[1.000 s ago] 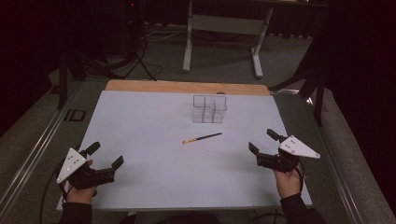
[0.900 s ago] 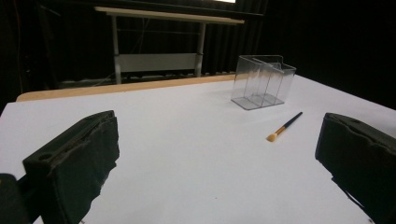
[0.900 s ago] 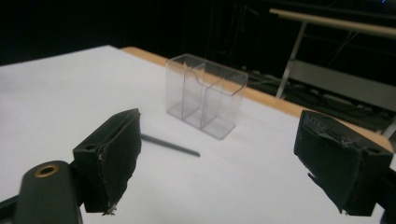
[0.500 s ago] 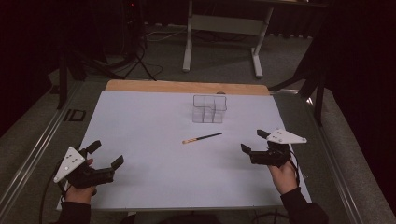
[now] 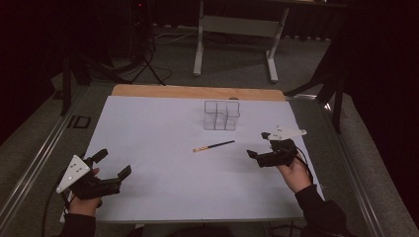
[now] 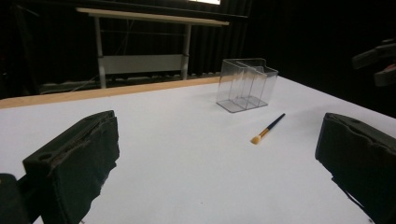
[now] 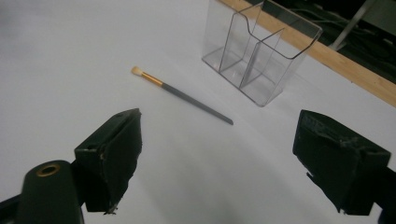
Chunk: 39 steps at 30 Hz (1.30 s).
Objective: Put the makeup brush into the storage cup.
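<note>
A small paintbrush (image 5: 213, 146) with a dark handle and pale bristles lies flat on the white table (image 5: 163, 128); it appears too in the left gripper view (image 6: 268, 129) and the right gripper view (image 7: 182, 95). Behind it stands a clear plastic organiser (image 5: 222, 115) with several compartments, all bare (image 6: 246, 84) (image 7: 259, 49). My right gripper (image 5: 259, 144) hovers open just right of the brush's handle end, jaws pointing left at it. My left gripper (image 5: 112, 163) rests open near the front left corner, nothing between its jaws.
A wooden strip (image 5: 197, 92) runs along the table's far edge. Beyond it stand a white-legged bench (image 5: 237, 27) and a tripod (image 5: 146, 54) on the dark floor. Metal rails (image 5: 34, 168) flank the table on both sides.
My right gripper has moved left and forward toward the paintbrush's handle end. The left gripper, brush and organiser have stayed in place.
</note>
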Available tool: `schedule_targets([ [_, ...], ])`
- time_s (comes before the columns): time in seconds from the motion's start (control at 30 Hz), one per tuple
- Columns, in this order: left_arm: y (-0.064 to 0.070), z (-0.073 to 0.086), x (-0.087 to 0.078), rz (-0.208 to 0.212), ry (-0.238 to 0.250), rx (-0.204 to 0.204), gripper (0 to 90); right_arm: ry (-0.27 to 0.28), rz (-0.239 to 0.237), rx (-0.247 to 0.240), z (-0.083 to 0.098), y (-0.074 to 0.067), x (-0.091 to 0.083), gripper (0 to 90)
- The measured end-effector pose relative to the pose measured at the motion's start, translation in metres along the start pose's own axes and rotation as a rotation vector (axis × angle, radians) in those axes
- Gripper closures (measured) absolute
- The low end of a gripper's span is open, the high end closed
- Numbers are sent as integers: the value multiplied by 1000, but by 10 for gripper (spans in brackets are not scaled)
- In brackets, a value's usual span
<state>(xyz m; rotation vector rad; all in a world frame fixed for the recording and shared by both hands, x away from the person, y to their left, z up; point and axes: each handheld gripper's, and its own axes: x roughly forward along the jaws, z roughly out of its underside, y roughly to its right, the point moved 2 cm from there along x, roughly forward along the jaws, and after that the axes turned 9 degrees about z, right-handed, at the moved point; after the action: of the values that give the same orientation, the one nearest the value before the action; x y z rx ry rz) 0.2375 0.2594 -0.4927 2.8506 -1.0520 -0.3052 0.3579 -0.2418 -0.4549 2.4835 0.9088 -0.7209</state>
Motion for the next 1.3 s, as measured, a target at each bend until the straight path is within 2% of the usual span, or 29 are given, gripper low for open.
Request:
schedule_targets([
  [0.1, 1, 0, 0, 3, -6, 10, 0, -39, -20, -21, -2, 2, 8, 155],
  [0.27, 2, -1, 0, 7, -5, 9, 0, -130, -88, -73, -5, 2, 23, 159],
  [0.43, 4, -1, 1, 15, -6, 15, 0, -199, -129, -136, -9, 0, 35, 159],
  [0.53, 4, -1, 1, 17, -8, 16, 0, -240, -162, -144, -12, 1, 41, 158],
  [0.7, 3, 0, 1, 17, -9, 13, 0, -292, -164, -176, -16, 3, 51, 157],
  [0.83, 3, 0, 1, 18, -12, 14, 0, -341, -195, -177, -19, 5, 59, 157],
  [0.9, 3, 0, 1, 19, -12, 13, 0, -355, -190, -200, -21, 5, 63, 155],
  [1.0, 3, 0, 1, 23, -15, 15, 0, -399, -234, -219, -23, 4, 68, 157],
  [1.1, 3, 1, 1, 25, -15, 13, 0, -465, -280, -266, -22, 1, 73, 162],
  [1.2, 3, 1, 1, 25, -16, 12, 0, -518, -321, -289, -21, -2, 78, 162],
  [1.3, 3, 1, 1, 26, -14, 10, 0, -559, -329, -318, -23, -2, 84, 162],
])
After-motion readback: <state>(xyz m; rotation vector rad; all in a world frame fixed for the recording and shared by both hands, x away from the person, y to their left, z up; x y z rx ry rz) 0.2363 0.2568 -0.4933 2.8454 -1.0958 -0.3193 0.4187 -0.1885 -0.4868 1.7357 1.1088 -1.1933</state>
